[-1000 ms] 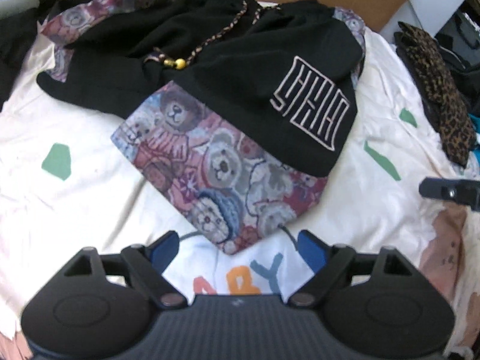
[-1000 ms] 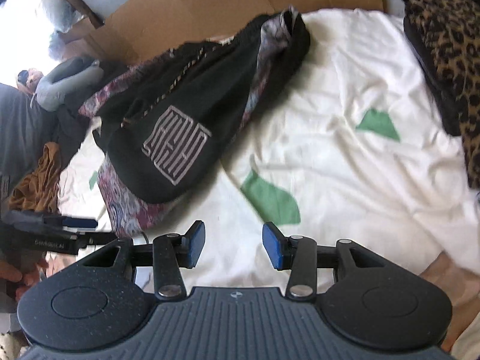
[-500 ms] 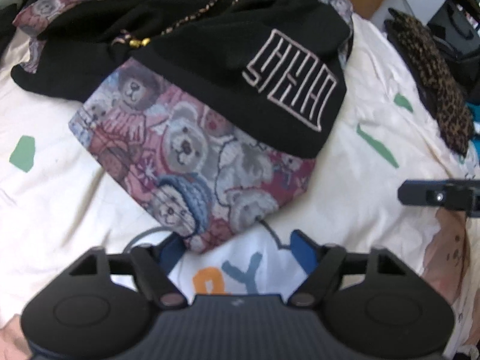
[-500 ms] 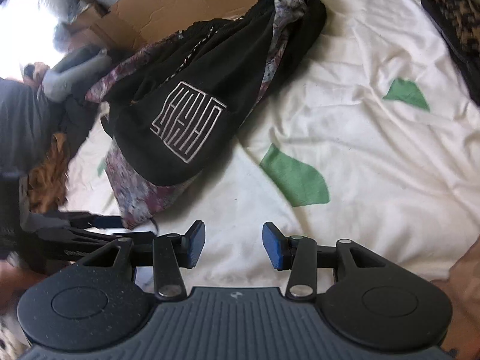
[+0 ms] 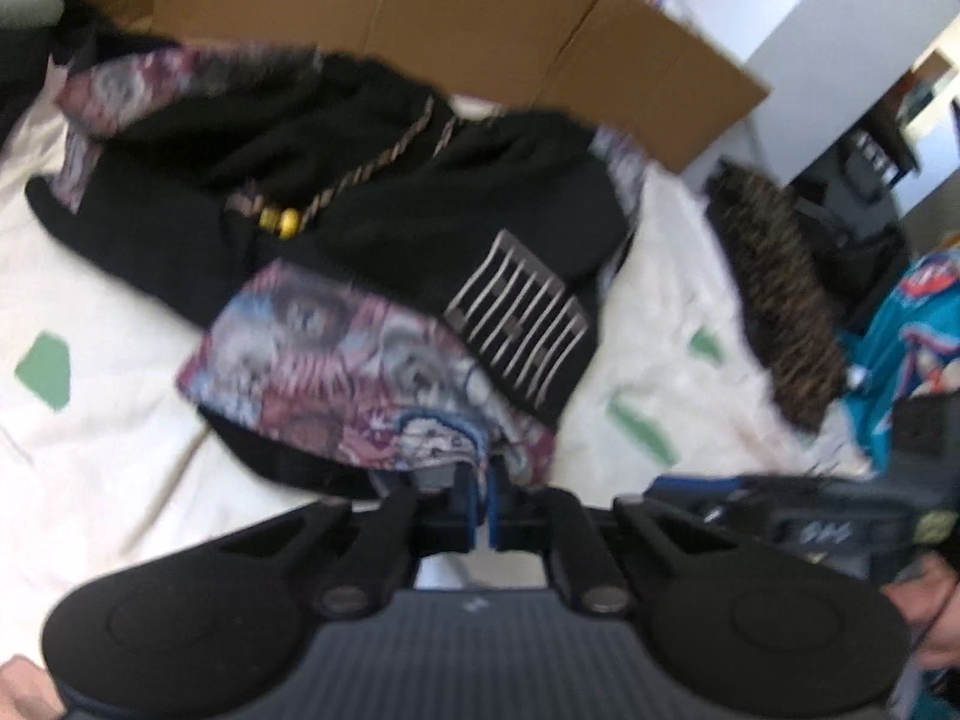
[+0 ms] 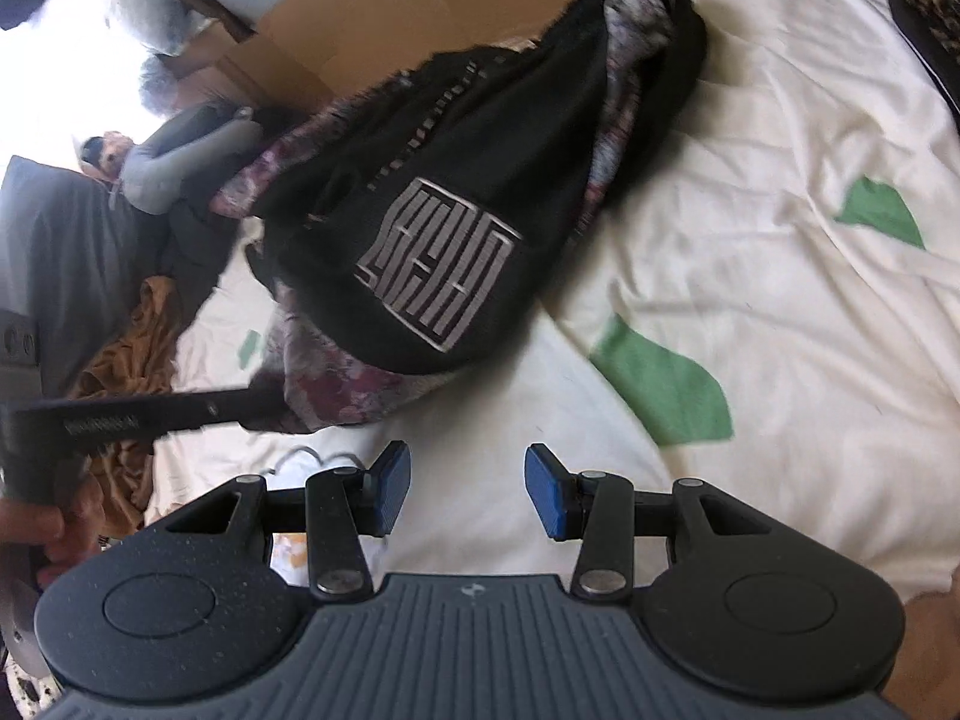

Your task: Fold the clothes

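Note:
A black garment [image 5: 390,228] with bear-print panels and a pale square logo lies crumpled on the cream sheet [image 5: 102,432]. In the blurred left wrist view my left gripper [image 5: 478,501] has its jaws closed together on the near corner of the bear-print panel [image 5: 372,396], which is raised off the sheet. In the right wrist view the same garment [image 6: 480,180] lies ahead and to the left. My right gripper [image 6: 467,492] hovers open over bare sheet with nothing between its fingers. The left gripper [image 6: 150,414] reaches in from the left to the garment's lower edge.
Flattened cardboard [image 5: 480,18] stands behind the bed. A leopard-print garment [image 5: 774,300] and a teal one [image 5: 924,330] lie at the right. A grey plush toy [image 6: 180,162] and a brown cloth [image 6: 126,360] sit at the left. The sheet [image 6: 780,150] has green patches.
The left gripper moved in onto the bear-print corner, shut on it and rose, lifting that corner. The right gripper stayed open and drifted a little closer to the garment.

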A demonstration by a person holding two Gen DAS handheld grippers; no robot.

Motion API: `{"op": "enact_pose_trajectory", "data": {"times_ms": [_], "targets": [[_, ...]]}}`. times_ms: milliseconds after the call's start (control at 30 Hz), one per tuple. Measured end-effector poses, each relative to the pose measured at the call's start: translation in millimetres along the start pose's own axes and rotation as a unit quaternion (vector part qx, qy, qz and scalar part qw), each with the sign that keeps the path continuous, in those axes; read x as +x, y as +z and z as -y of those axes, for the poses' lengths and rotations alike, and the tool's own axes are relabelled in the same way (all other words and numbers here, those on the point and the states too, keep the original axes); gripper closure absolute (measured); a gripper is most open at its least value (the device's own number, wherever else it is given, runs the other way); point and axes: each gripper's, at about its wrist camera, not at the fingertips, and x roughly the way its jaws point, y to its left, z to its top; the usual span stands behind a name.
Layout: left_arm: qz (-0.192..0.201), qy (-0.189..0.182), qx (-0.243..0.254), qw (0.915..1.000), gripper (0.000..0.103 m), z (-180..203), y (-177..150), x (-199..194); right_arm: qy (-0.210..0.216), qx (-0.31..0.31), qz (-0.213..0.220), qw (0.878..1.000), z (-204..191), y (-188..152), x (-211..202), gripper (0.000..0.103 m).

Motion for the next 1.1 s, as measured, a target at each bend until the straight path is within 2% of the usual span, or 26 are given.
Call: {"op": "enact_pose_trajectory", "data": {"times_ms": [167,633,767,967,1100], "targets": [[0.032,-0.016,-0.003,0.9993,0.1,9.5,24.2,-17.2,0.015,-0.014,0.001,1.0,-7.6,8.1,2.6,0.053],[0.036,0.021,-0.003,0.9991,0.1,-31.1,76.9,8.0,0.025,-0.045,-0.016,0.999,-20.4,30.7,33.4,0.053],[0.029,0.027,-0.016,0.9991,0.1,-42.7,83.9,22.1,0.031,-0.039,-0.018,0.999,-19.7,38.3,42.0,0.053],[0.018,0.037,-0.025,0.9989,0.1,-55.8,84.9,40.3,0.065,-0.014,-0.015,0.998,-26.9,49.4,57.2,0.053],[0.016,0.051,-0.029,0.9982,0.1,-62.8,85.6,43.6,0.076,-0.003,-0.017,0.997,-32.4,56.6,71.6,0.05]]}}
